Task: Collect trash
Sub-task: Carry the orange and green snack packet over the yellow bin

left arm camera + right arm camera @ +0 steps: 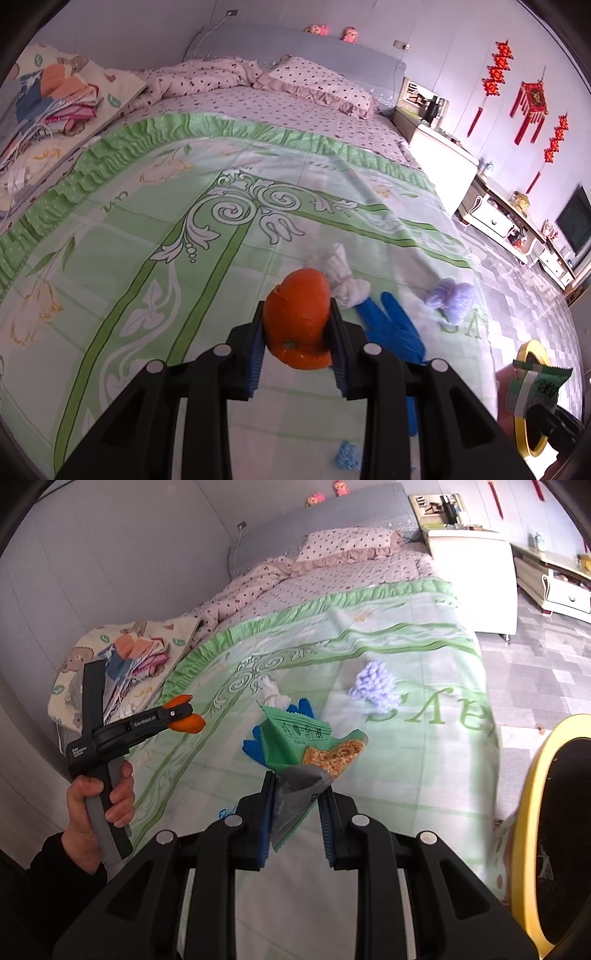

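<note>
Pillow (321,85), folded clothes (59,99), TV (574,225) nearby.

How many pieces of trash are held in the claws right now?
2. An orange peel is clamped in the left claw, and a green snack wrapper in the right claw. More trash lies loose on the bed.

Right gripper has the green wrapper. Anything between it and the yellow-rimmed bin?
Nothing visible. The right gripper holds the green wrapper over the bedspread, and the gap to the yellow-rimmed bin at its right looks open.
</note>
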